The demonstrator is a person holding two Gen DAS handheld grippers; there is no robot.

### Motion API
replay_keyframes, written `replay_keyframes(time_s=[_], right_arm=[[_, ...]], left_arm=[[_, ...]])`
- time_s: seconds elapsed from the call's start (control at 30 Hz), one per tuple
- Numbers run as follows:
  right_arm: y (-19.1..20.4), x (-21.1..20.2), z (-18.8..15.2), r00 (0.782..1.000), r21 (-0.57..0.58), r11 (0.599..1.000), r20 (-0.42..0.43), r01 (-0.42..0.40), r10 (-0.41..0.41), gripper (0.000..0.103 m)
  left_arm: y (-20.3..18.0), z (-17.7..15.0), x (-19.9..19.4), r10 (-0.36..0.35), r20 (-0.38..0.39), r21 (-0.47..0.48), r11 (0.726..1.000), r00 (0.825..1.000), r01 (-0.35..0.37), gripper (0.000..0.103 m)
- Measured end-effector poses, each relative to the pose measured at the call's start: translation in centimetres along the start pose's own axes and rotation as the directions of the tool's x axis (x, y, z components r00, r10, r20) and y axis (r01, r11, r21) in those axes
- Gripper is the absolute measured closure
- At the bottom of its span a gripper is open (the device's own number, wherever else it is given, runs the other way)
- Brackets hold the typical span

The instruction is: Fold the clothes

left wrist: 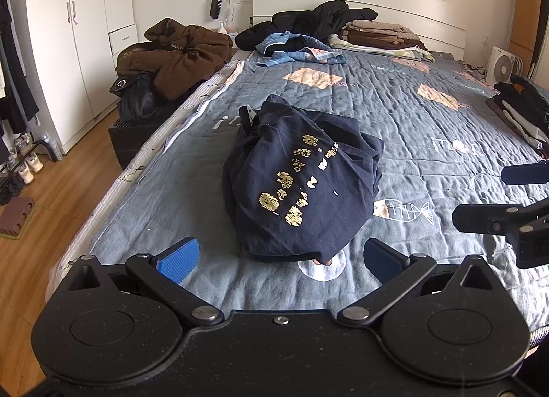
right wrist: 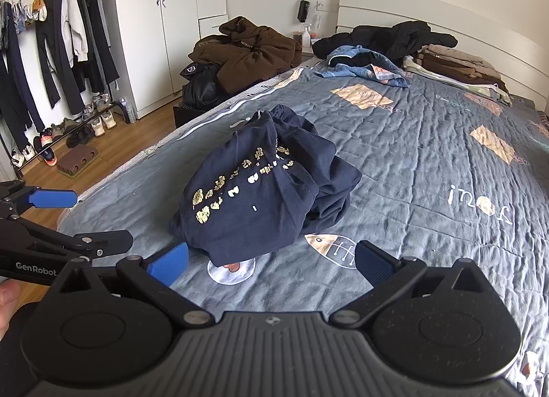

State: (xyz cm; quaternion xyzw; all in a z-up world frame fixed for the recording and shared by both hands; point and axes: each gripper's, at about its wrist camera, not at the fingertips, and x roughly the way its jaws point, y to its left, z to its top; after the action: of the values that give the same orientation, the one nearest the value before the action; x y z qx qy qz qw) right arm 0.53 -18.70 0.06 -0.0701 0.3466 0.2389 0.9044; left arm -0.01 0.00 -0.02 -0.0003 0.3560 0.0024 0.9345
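Note:
A crumpled navy shirt with gold print [left wrist: 302, 181] lies in a heap on the grey-blue quilted bed [left wrist: 429, 122]; it also shows in the right wrist view [right wrist: 260, 188]. My left gripper [left wrist: 279, 256] is open and empty, just short of the shirt's near edge. My right gripper [right wrist: 271, 261] is open and empty, also just before the shirt. Each gripper shows in the other's view: the right one at the right edge [left wrist: 507, 198], the left one at the left edge [right wrist: 85, 218].
Loose blue and black clothes [left wrist: 302, 44] and a folded stack [left wrist: 381, 35] lie at the headboard. Another folded stack [left wrist: 525, 109] sits at the bed's right. Brown jackets [left wrist: 171, 54] pile beside the bed. A clothes rack [right wrist: 44, 54] and shoes stand left.

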Motion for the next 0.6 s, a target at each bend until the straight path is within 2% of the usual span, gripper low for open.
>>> replay_keyframes(time_s=[0.23, 0.4, 0.6], right_arm=[[0.21, -0.18, 0.22, 1.0, -0.002, 1.0, -0.001, -0.007, 0.007, 0.0], [0.37, -0.11, 0.29, 1.0, -0.004, 1.0, -0.003, -0.008, 0.008, 0.0], [0.52, -0.05, 0.53, 1.0, 0.005, 1.0, 0.0, -0.014, 0.014, 0.0]], left_arm=[[-0.61, -0.1, 0.12, 0.021, 0.004, 0.01, 1.0, 1.0, -0.021, 0.0], [0.09, 0.07, -0.32, 0.005, 0.016, 0.012, 1.0, 1.0, -0.005, 0.0], [-0.39, 0.21, -0.65, 0.05, 0.03, 0.028, 0.998, 0.998, -0.05, 0.0]])
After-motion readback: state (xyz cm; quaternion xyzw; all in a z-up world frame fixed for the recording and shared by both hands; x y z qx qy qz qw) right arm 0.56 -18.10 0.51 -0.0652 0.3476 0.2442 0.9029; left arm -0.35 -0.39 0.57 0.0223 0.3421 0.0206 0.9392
